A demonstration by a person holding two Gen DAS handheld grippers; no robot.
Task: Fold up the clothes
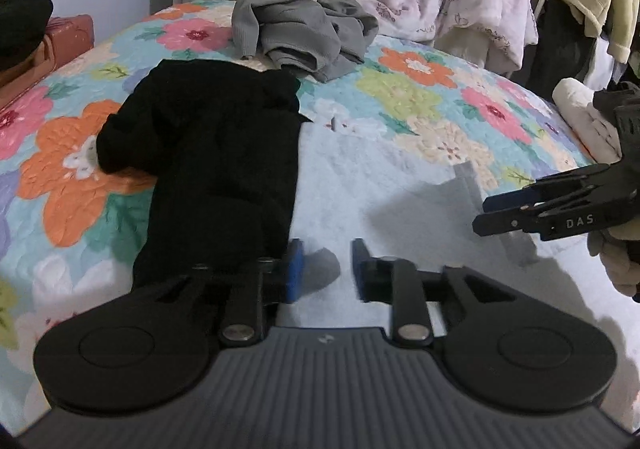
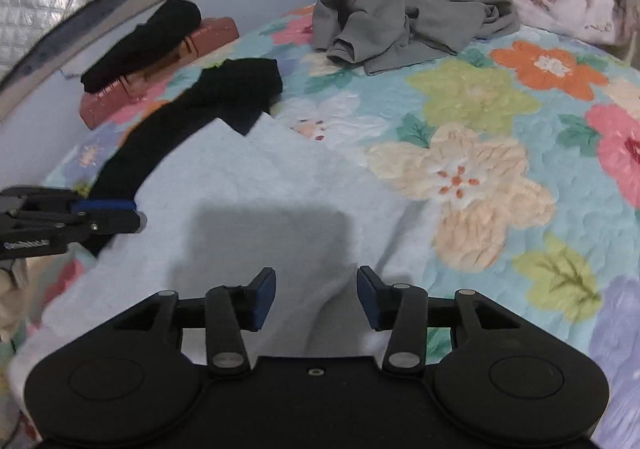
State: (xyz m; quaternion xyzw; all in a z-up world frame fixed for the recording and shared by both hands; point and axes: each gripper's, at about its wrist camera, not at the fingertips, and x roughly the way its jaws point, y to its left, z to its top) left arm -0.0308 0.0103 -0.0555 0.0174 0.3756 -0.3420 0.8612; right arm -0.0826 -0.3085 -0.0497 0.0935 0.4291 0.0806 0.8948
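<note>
Left wrist view: left tongs gape wide over a pale blue fleecy garment spread on the floral quilted bed, black garment overlapping its edge. Right tongs are wide too, holding nothing. Risk imo: pinching quilt along with soft fleece, or dragging the black piece; crumpled grey ribbed top sits further back

Pale blue garment lies spread flat, black garment overlapping its edge.
</note>
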